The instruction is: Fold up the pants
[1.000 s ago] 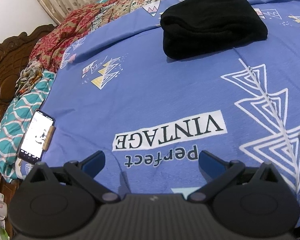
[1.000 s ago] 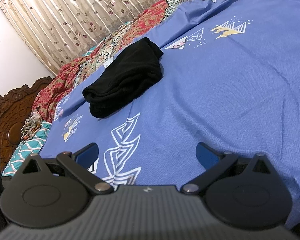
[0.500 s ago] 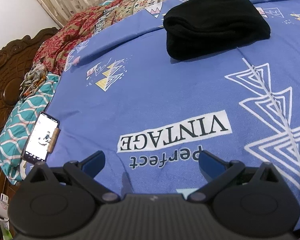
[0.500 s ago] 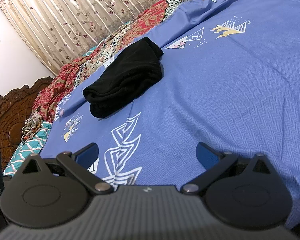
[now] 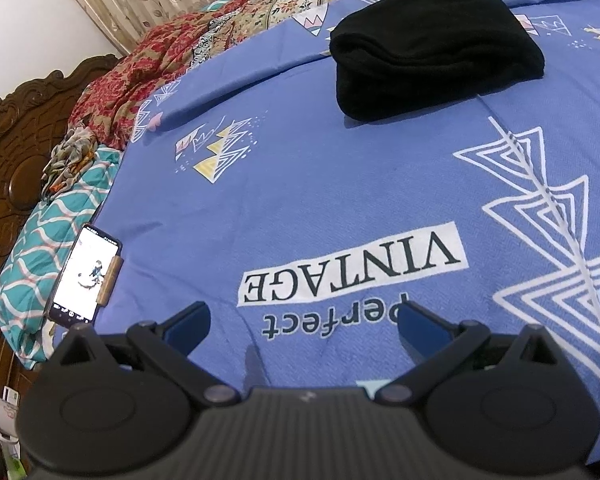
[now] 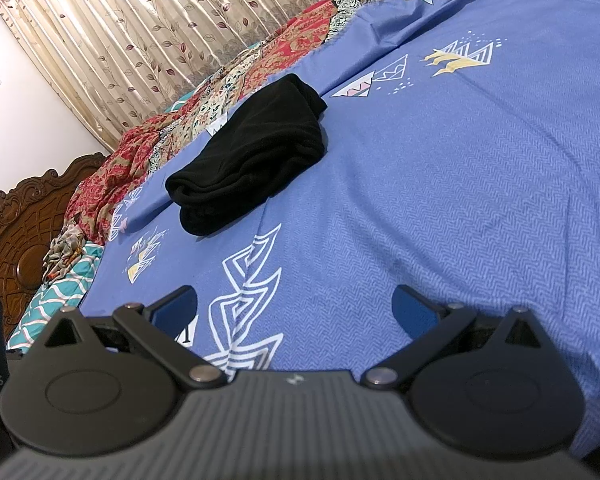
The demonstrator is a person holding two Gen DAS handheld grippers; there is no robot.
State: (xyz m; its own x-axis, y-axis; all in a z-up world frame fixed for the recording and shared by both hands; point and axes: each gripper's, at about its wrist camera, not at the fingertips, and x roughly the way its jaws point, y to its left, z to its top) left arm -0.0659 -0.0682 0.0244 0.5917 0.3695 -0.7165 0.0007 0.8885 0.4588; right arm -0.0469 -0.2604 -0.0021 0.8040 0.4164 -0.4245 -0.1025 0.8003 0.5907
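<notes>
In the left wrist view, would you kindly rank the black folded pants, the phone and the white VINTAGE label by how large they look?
1. Black folded pants, clearly largest.
2. White VINTAGE label.
3. Phone, smallest.
The pants lie farthest from the camera, so their true lead is likely greater.

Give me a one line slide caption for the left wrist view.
Left gripper open above the blue printed bedsheet, folded black pants lying ahead and a lit phone at the bed's edge.

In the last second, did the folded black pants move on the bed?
No. The black pants sit at the same spot beside the white zigzag print on the blue sheet.
</notes>
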